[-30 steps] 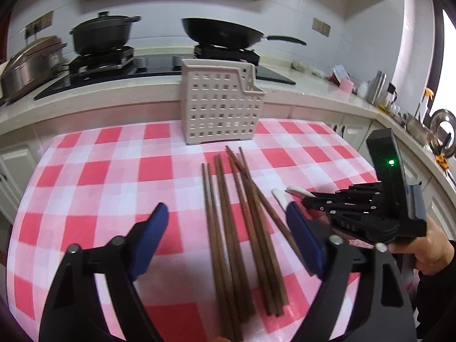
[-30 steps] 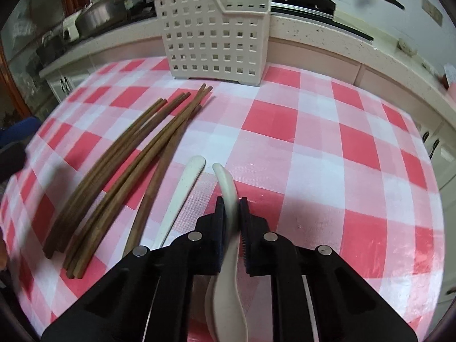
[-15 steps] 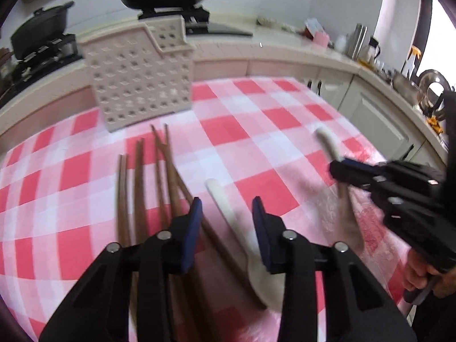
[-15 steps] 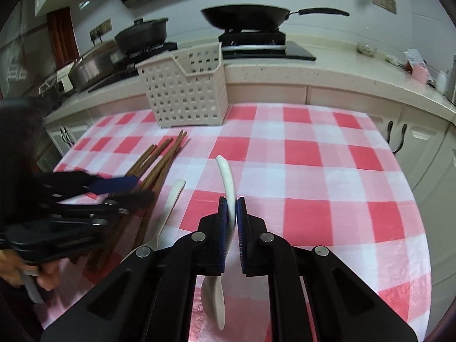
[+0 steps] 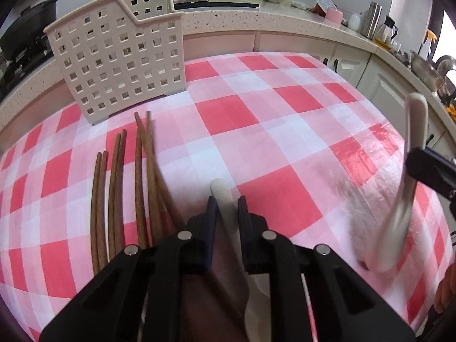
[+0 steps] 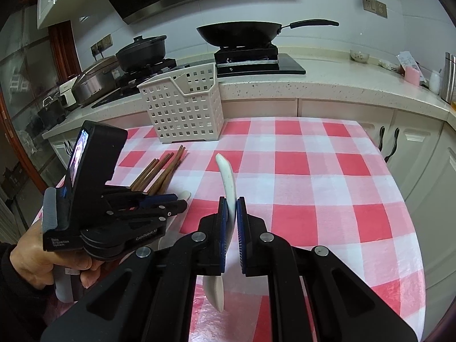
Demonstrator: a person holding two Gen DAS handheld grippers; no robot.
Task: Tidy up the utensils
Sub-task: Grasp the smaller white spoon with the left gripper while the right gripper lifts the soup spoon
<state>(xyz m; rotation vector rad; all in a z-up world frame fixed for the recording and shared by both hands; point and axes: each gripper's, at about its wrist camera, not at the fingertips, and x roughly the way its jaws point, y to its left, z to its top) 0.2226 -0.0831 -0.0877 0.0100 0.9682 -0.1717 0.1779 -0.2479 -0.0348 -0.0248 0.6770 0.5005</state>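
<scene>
Left wrist view: we look steeply down along the fingers, close over the checked tablecloth point(image 5: 285, 148), with the perforated white basket point(image 5: 119, 57) beyond the fingertips to their left.

Right wrist view: we sit higher and face more level, toward the wok point(image 6: 239, 32) on the stove.

Shared: tablecloth, basket, brown chopsticks point(image 5: 116, 188), counter; each view catches the opposite gripper.

Two black plastic grippers are seen. On the right gripper point(image 6: 236, 208) blue ribbed pads are fitted inside the fingers point(image 6: 223, 228), and round silver screws are set along the angular linkage arms. The left gripper point(image 6: 182, 203) is built the same way, with a tall black housing carrying a small lit screen, a grey ribbed strip, and white lettering, seemingly "GenRobot.AI". The hand point(image 6: 37, 259) gripping its handle emerges from what may be a dark sleeve.
</scene>
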